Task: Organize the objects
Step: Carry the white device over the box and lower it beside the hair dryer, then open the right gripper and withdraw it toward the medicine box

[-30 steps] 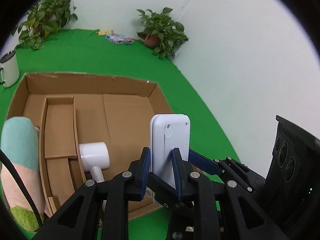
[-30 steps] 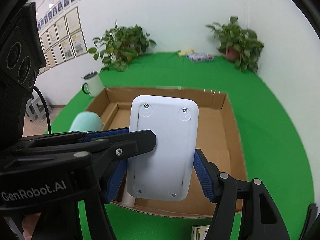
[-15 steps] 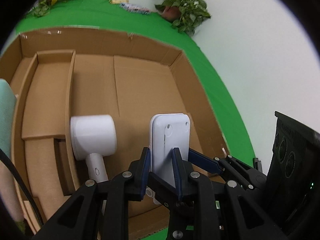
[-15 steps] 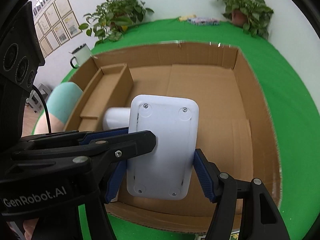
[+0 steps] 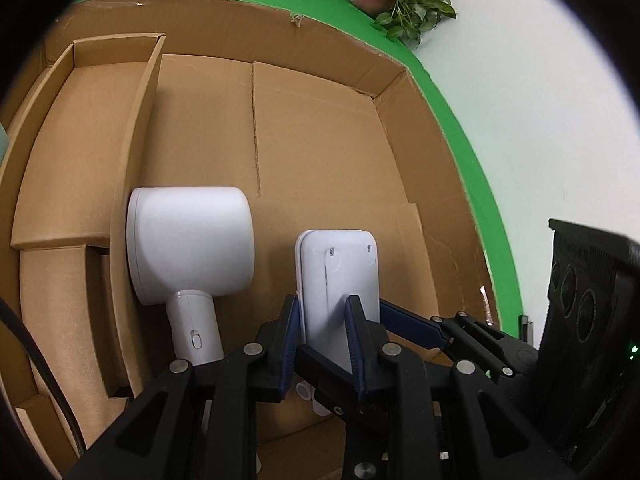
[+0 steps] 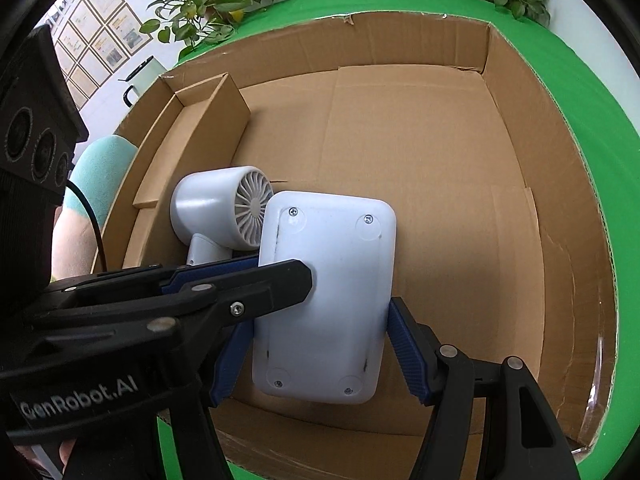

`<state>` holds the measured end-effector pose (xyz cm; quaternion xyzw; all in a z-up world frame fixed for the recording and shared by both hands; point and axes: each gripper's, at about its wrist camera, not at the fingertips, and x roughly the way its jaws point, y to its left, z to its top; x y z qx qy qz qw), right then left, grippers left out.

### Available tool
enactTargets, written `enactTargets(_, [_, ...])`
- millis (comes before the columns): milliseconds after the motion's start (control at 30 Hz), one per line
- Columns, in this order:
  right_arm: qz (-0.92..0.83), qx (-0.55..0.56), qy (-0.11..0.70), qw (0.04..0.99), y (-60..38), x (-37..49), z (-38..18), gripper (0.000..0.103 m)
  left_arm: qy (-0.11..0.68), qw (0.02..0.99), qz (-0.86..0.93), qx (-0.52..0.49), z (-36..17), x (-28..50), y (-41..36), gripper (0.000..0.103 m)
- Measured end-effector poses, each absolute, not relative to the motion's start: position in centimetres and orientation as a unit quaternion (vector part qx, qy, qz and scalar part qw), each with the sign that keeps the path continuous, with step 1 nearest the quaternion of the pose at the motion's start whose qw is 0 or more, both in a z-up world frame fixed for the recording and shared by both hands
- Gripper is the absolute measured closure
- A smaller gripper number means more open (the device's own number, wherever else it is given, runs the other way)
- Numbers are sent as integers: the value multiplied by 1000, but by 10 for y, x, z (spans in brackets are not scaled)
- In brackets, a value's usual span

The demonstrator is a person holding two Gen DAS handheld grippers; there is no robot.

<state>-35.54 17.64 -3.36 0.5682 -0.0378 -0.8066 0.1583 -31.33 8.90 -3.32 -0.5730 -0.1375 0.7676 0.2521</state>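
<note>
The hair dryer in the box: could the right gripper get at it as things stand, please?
Probably not yet. The right gripper is shut on the white device, as is the left gripper, and that device hangs between it and the hair dryer.

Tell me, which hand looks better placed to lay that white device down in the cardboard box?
Right, probably. The right gripper spans the white device across its width above bare cardboard box floor; the left gripper pinches only its thin edge, beside the hair dryer.
</note>
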Motion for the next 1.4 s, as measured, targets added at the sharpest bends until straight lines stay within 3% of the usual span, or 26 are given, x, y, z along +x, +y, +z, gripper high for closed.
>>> enactTargets(400, [-806,560,-47,187,176,-347,-20,37,-97,234,812,-527,9,-288,60,80])
enactTargets(467, [-806,563,-41,178,174,-349,-22,40,-99,229,818,-518,14,-282,50,80])
enactTargets(533, [-803,570,-32,173,171,-349,-27,52,-101,224,822,-514,16,-278,42,80])
enactTargets(633, [-804,568,-30,171,166,-346,-31,55,-108,216,823,-515,12,-277,30,80])
enactTargets(1067, [-807,564,-7,174,159,-338,-27,54,-98,211,842,-487,15,-264,24,80])
enactTargets(1100, [-814,556,0,169,159,-335,-24,52,-92,198,852,-476,19,-261,23,80])
enactTargets(1167, [-837,525,12,154,159,-327,-14,36,-75,172,876,-445,29,-254,24,80])
enactTargets(1233, [-872,468,23,139,162,-310,7,4,-60,163,892,-417,37,-245,26,73])
enactTargets(1300, [-905,401,30,135,166,-286,31,1,-42,151,914,-374,48,-227,27,50])
enactTargets(1400, [-923,361,39,126,170,-258,47,1,-22,136,933,-332,57,-206,28,30])
